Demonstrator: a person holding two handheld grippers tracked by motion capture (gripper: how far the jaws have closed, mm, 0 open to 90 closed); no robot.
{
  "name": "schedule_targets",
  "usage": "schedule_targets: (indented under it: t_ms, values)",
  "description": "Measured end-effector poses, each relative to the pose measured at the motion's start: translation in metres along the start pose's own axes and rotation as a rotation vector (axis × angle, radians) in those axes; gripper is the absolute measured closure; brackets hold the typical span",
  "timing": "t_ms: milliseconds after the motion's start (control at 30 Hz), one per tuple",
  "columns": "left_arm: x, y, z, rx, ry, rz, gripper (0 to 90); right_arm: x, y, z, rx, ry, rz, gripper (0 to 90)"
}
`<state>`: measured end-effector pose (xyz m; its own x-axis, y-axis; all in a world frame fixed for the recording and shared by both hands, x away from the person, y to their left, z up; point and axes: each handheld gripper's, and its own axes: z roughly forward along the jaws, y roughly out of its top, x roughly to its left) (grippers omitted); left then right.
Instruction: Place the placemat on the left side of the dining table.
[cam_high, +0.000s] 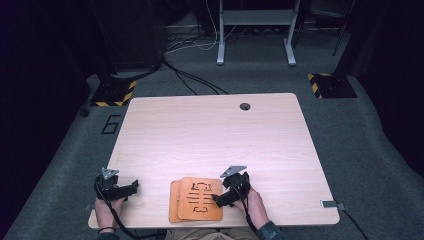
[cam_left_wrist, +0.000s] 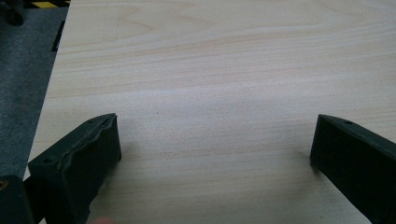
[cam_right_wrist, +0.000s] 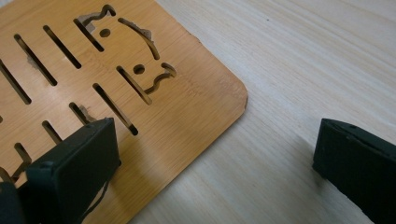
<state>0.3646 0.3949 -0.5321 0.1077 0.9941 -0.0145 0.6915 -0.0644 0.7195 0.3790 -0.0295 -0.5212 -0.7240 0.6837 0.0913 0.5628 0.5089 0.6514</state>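
Pale wooden table (cam_high: 200, 130) on grey carpet. Two stacked slotted boards (cam_high: 200, 198) lie at its near edge; the right gripper (cam_high: 225, 196), jaws spread, straddles the top board's corner. Left gripper (cam_high: 127, 190) rests well apart, jaws spread over bare wood.

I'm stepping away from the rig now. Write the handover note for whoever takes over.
Left gripper: open, holding nothing, over bare table near the front left corner.
Right gripper: open, one of its fingers over the corner of the top wooden board, the other over the table.
Boards: two slotted boards stacked, slightly offset, at the front edge.
Done: nothing gripped yet.
Left: probably closing on the top board and lifting it off the lower board.
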Motion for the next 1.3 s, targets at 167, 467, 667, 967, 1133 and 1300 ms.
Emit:
schedule_targets:
  t_ms: [167,467,667,967,1133,1300]
  values:
    - [0.000,0.000,0.000,-0.002,0.001,0.000,1.6,-0.003,-0.003,-0.002,-0.010,-0.013,-0.008,0.0]
    - [-0.002,0.000,-0.001,0.004,0.007,0.009,1.3,-0.002,-0.007,-0.002,-0.039,-0.014,0.007,0.0]
    - [-0.013,0.001,-0.006,0.029,-0.024,0.025,0.0,-0.002,-0.007,-0.002,-0.045,-0.017,0.001,0.0]
    - [-0.038,0.004,-0.020,0.005,-0.144,0.035,0.0,-0.002,-0.008,-0.002,-0.045,-0.017,0.006,0.0]
    - [-0.058,0.005,-0.025,0.004,-0.198,0.070,0.0,-0.002,-0.008,-0.002,-0.047,-0.018,0.001,0.0]
    - [-0.080,0.007,-0.032,0.000,-0.276,0.102,0.0,-0.003,-0.008,-0.002,-0.046,-0.018,-0.007,0.0]
